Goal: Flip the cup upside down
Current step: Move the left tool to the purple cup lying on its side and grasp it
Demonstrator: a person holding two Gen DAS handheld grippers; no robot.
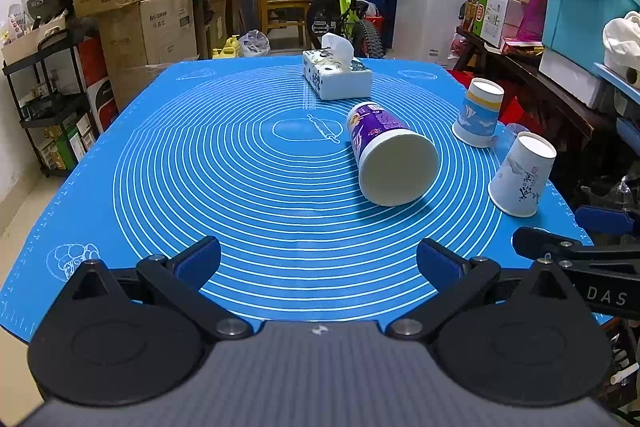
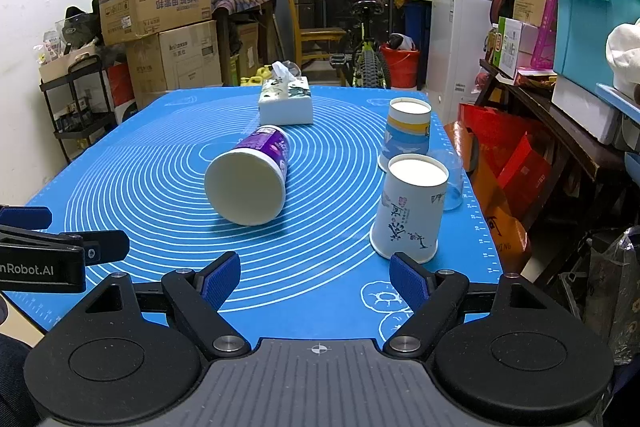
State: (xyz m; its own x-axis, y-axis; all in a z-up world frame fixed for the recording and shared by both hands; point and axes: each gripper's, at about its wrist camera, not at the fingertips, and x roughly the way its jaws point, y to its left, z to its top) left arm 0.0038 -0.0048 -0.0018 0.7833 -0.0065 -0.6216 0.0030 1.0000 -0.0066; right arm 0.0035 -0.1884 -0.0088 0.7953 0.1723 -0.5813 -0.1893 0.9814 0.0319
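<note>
A purple-and-white paper cup [image 1: 384, 155] lies on its side on the blue mat [image 1: 200, 167], its wide end facing me; it also shows in the right wrist view [image 2: 252, 179]. Two paper cups stand upside down at the mat's right edge: a white one with ink drawings [image 1: 520, 179] [image 2: 412, 207] and a blue-and-yellow one [image 1: 478, 119] [image 2: 408, 129]. My left gripper [image 1: 318, 261] is open and empty, near the mat's front edge. My right gripper [image 2: 316, 281] is open and empty, its right finger just in front of the white cup.
A tissue box [image 1: 336, 75] [image 2: 286, 103] sits at the far middle of the mat. A clear plastic cup [image 2: 452, 179] stands behind the white cup. Cardboard boxes, a bicycle and shelves crowd the room around the table.
</note>
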